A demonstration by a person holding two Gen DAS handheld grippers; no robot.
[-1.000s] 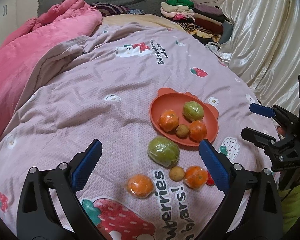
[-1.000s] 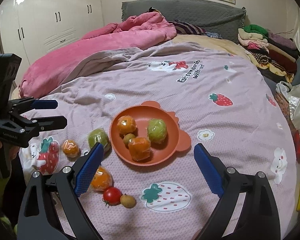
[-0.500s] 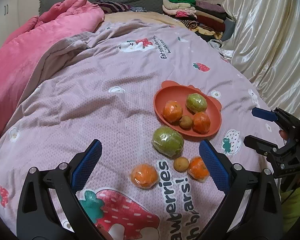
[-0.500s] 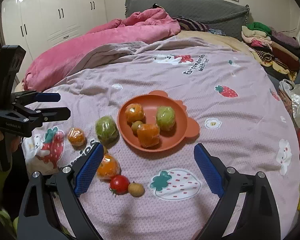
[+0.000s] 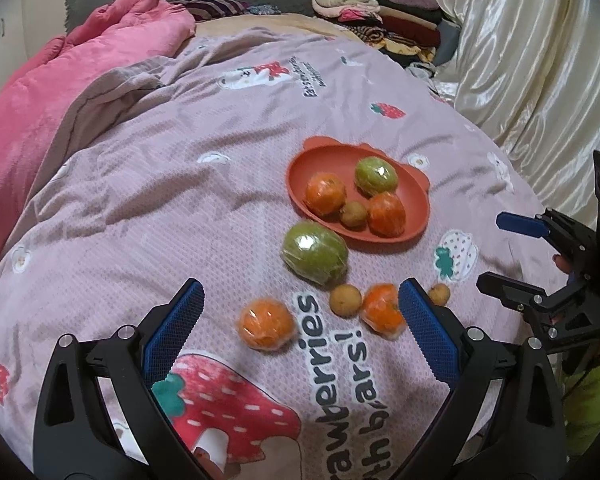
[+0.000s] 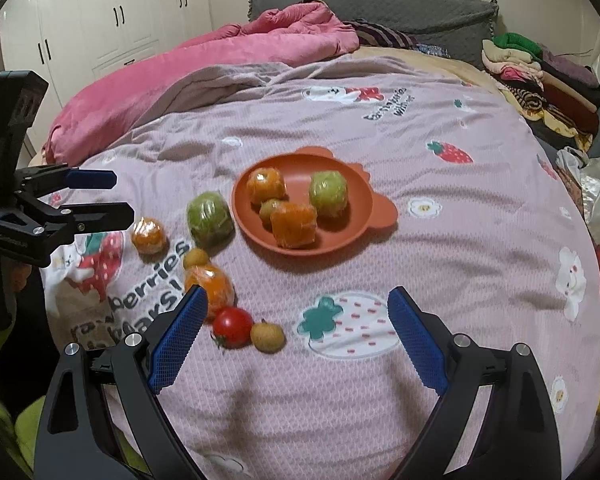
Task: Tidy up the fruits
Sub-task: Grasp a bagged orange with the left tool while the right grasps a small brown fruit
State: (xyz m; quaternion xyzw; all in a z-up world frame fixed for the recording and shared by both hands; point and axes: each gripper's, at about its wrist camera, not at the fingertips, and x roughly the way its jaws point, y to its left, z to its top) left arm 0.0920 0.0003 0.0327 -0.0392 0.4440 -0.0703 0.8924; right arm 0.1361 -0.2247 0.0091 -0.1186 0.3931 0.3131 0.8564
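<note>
the bedspread (image 6: 440,184) carries printed dark lettering near the fruit, partly cut off, reading "berries" and "bears!". a second, smaller print farther up the bedspread is too blurred to read.

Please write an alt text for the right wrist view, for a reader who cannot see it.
An orange plate holding four wrapped fruits sits on a pink strawberry-print blanket, with six more fruits, including a red tomato, loose to its left. The right gripper hovers open in front.

Matt plate (image 6: 364,216); glossy film-wrapped oranges (image 5: 266,323); waffle-textured cloth quilt (image 6: 480,240)
</note>
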